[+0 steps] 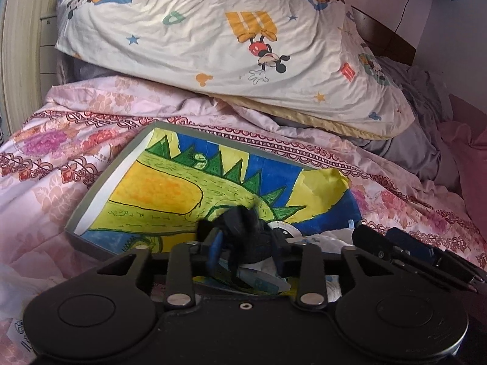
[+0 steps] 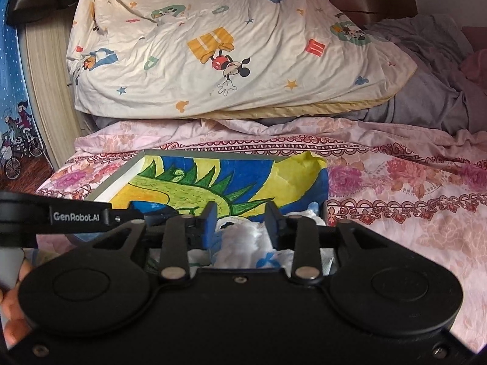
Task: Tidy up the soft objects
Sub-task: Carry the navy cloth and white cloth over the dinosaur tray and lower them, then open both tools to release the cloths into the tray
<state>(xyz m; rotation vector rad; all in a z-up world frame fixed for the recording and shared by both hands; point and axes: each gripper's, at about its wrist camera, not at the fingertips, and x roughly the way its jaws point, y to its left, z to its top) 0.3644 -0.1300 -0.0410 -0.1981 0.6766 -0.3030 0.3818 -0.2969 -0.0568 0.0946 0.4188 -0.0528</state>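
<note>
A shallow grey box (image 1: pixel 91 200) lined with a green dinosaur drawing lies on the pink floral bedspread; it also shows in the right wrist view (image 2: pixel 121 179). My left gripper (image 1: pixel 243 243) is shut on a dark navy soft cloth item (image 1: pixel 243 225) over the box's near end. My right gripper (image 2: pixel 240 222) hangs over the box's near right corner with its jaws apart around a white fluffy soft item (image 2: pixel 243 243); I cannot tell whether they press it. The right gripper's body (image 1: pixel 404 249) shows at the right of the left wrist view.
A large Mickey Mouse pillow (image 1: pixel 213 39) (image 2: pixel 213 45) lies behind the box on the bedspread (image 2: pixel 411 197). Grey bedding (image 1: pixel 426 115) is bunched at the right. A wooden headboard (image 2: pixel 365 0) stands at the back. A cabinet (image 2: pixel 45 91) is at the left.
</note>
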